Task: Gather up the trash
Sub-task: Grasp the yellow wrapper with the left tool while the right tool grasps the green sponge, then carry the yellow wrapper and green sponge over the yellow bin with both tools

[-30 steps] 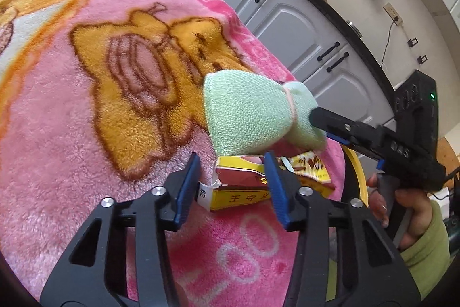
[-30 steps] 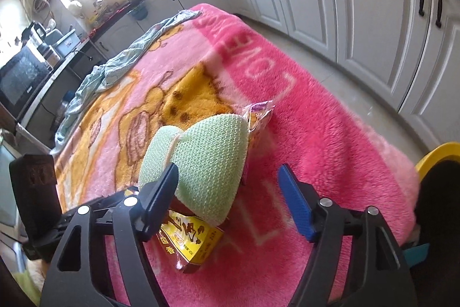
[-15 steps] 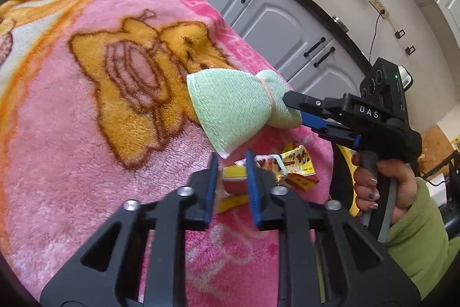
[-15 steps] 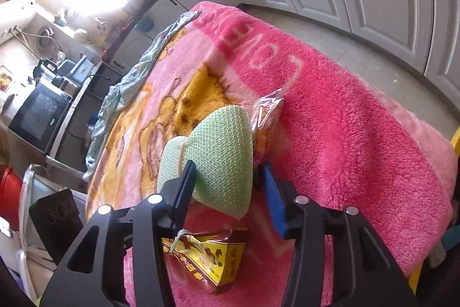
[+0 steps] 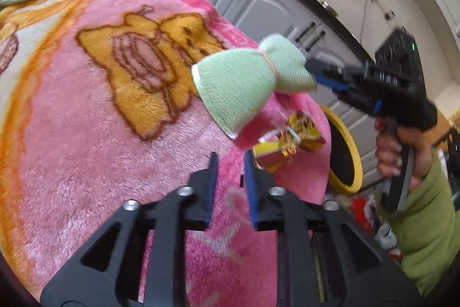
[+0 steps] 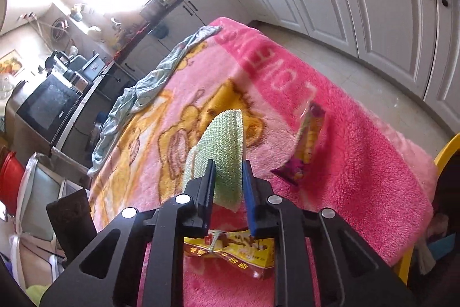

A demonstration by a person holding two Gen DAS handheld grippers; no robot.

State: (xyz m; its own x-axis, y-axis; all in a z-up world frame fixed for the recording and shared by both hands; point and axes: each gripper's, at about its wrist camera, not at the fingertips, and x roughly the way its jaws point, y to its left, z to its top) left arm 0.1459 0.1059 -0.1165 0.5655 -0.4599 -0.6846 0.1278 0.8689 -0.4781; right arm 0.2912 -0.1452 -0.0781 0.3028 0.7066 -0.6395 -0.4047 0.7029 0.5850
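step: right gripper (image 6: 228, 180) just clamped green mesh pouch (image 5: 244, 85), lifted off blanket (image 5: 86, 134)
left gripper (image 5: 230, 177): jaws reopening slightly, nothing held; yellow wrapper (image 5: 287, 146) lies beyond, centre frame
next: pouch to yellow bin (image 5: 345, 151), frame right

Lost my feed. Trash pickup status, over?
Right gripper just closed, shut on green scrubber, held off the blanket. Left gripper fingers just eased open, nothing between; yellow carton lies just beyond. Nothing in the way.

Clamps the right gripper (image 6: 228, 163) on a green scrubber (image 6: 227, 146), jaws just closing; holds the left gripper (image 5: 230, 160) low and near, jaws just easing apart (nothing between them).
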